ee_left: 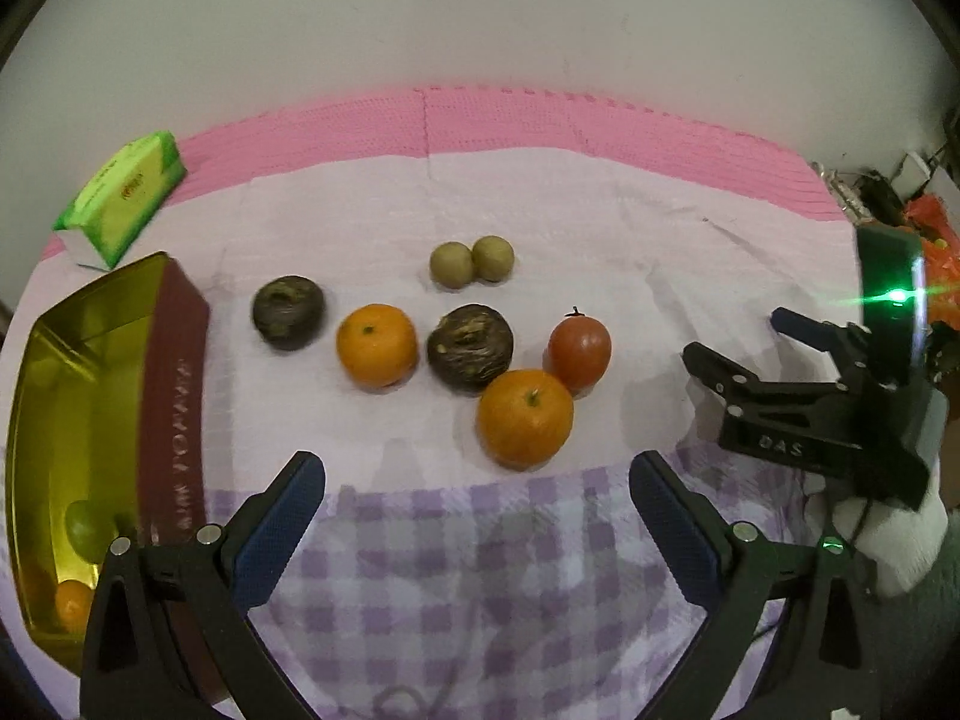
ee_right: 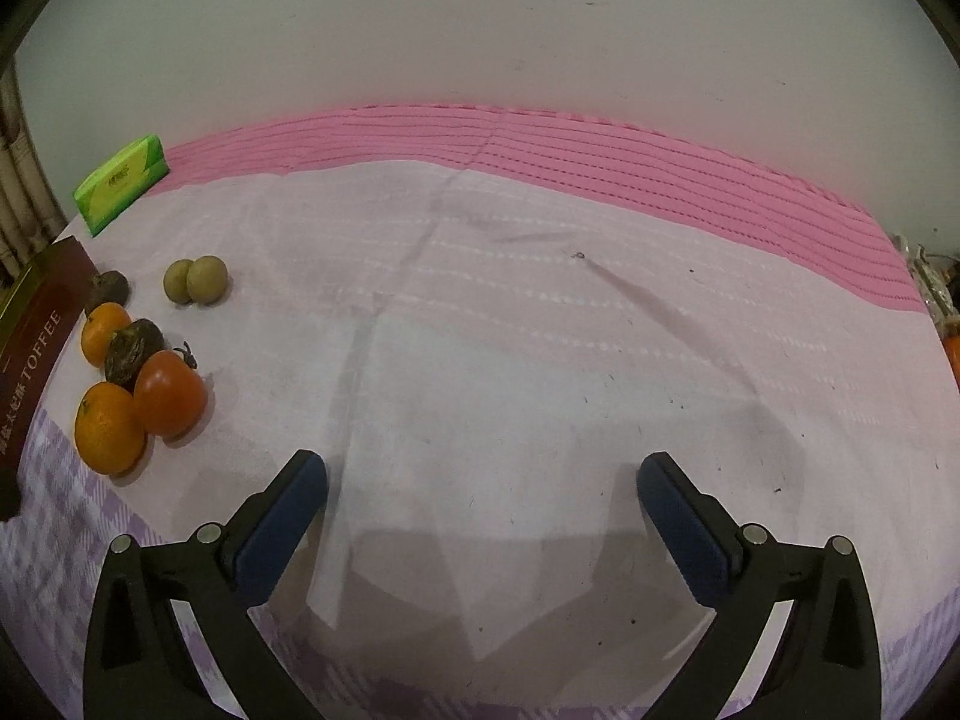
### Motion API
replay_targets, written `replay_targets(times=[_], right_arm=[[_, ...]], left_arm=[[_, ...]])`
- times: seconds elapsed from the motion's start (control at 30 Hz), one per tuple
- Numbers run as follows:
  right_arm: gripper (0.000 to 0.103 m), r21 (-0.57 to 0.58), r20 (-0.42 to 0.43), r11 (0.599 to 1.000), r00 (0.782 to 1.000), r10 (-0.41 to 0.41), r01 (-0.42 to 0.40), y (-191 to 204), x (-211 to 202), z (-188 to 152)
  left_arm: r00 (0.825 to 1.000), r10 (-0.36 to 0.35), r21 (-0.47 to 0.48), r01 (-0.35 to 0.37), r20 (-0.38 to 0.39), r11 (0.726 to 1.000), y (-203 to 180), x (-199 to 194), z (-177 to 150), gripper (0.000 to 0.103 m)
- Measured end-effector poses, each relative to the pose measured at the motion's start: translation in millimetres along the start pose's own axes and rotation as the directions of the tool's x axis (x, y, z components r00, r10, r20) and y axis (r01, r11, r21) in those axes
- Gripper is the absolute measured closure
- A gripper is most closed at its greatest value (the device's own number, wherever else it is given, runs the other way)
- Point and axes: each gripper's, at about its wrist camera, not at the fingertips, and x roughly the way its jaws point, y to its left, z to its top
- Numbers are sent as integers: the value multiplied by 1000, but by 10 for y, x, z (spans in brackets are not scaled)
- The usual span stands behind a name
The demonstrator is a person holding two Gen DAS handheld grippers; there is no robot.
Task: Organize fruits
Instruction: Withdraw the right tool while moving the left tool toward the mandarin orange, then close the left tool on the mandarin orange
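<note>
Both tongs, my left tongs and right tongs, spread wide, empty, above the cloth. Loose fruits lie right of the toffee tin; one orange inside.

On the cloth: two oranges, two dark brown fruits, two small green-brown fruits, one red tomato. Also one tin, one green packet.
</note>
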Motion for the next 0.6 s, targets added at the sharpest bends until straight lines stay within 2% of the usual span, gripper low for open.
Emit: replay_targets(times=[0.17, 0.37, 0.47, 0.6], right_arm=[[0, 0, 1, 1000, 1000, 0, 0, 3, -18, -4], [0, 0, 1, 1000, 1000, 0, 0, 5, -21, -2], [0, 0, 1, 1000, 1000, 0, 0, 7, -22, -2], [0, 0, 1, 1000, 1000, 0, 0, 7, -21, -1]], left_arm=[[1000, -7, 15, 7, -20, 1000, -101, 157, 38, 15], [998, -13, -6, 13, -66, 1000, -124, 369, 84, 38], [997, -15, -9, 14, -75, 1000, -132, 418, 87, 41], [998, -16, 0, 16, -66, 1000, -153, 432, 102, 52]])
